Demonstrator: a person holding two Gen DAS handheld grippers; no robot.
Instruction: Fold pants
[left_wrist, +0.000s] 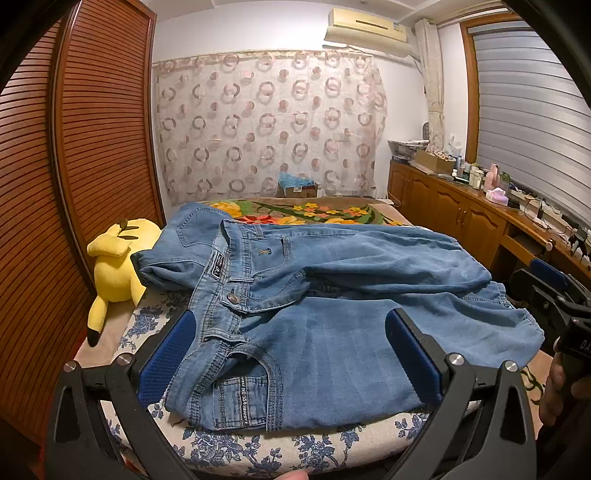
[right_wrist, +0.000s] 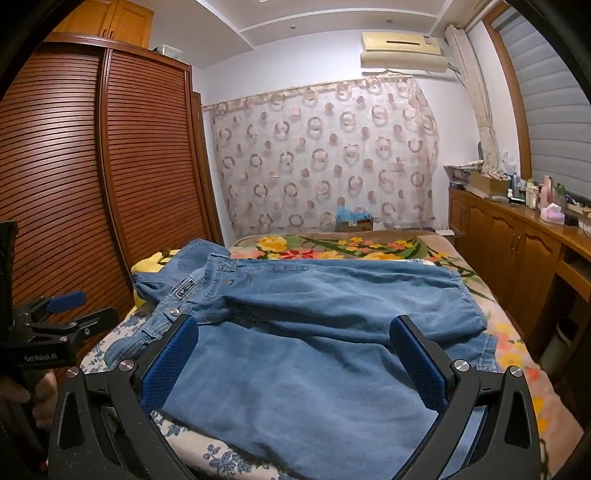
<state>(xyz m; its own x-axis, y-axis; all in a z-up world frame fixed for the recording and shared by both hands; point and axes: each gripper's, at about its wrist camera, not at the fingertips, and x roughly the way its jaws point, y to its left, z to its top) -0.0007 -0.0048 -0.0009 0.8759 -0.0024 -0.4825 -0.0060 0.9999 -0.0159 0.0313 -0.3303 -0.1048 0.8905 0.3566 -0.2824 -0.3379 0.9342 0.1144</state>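
Only the left view shows the pants (left_wrist: 332, 295) waistband; both jaws released.

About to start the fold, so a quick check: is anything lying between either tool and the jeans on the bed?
Nothing visible does. The left tool and right tool both stand open right over the jeans, with only denim between their fingers. The yellow plush toy lies off to the left at the bed's edge, beside the waistband, clear of both.
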